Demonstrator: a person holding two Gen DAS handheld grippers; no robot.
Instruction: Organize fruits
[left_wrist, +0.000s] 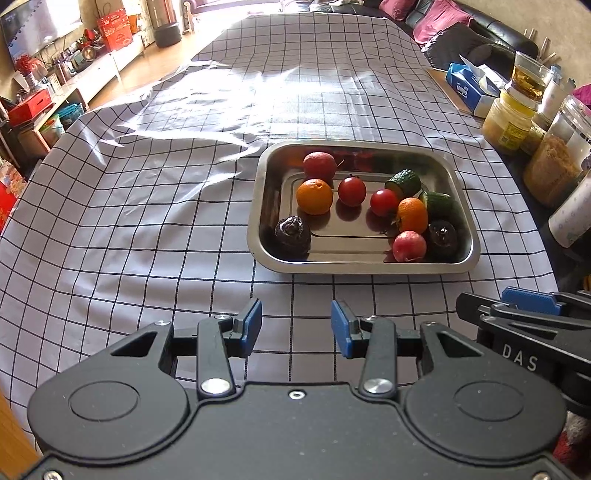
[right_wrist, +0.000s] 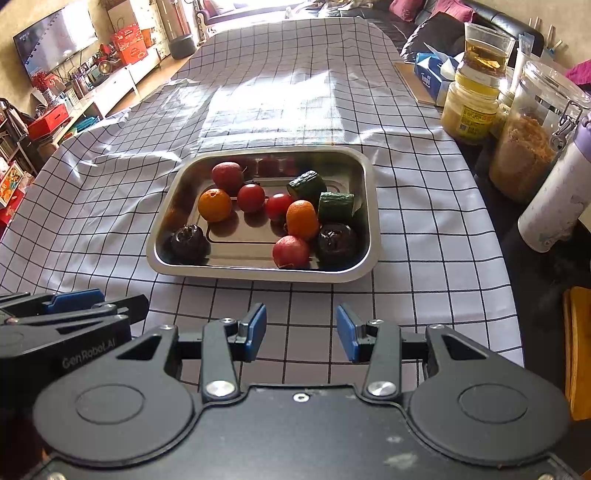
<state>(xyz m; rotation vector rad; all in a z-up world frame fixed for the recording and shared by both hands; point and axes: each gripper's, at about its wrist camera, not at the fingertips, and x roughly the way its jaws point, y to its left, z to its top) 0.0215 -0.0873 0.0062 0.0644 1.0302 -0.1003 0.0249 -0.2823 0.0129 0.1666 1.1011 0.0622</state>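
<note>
Steel tray (right_wrist: 371, 236) on checked counter (right_wrist: 424, 295): two oranges, two tomatoes, cucumber pieces, dark fruits. Left hand-held gripper (left_wrist: 295, 326) and right hand-held gripper (right_wrist: 301, 332): jaws parted, nothing held.

We note strong sunlight across the checked cloth (left_wrist: 184, 206), a television (right_wrist: 55, 37) left (wall-mounted), a black sofa (left_wrist: 491, 33) right.

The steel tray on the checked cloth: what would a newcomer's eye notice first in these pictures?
Most striking is the steel tray in the middle of the checked tablecloth, filled with oranges, small red tomatoes, cucumber pieces and dark fruits. Near the bottom, the left claw and the right claw hang open and empty.
</note>
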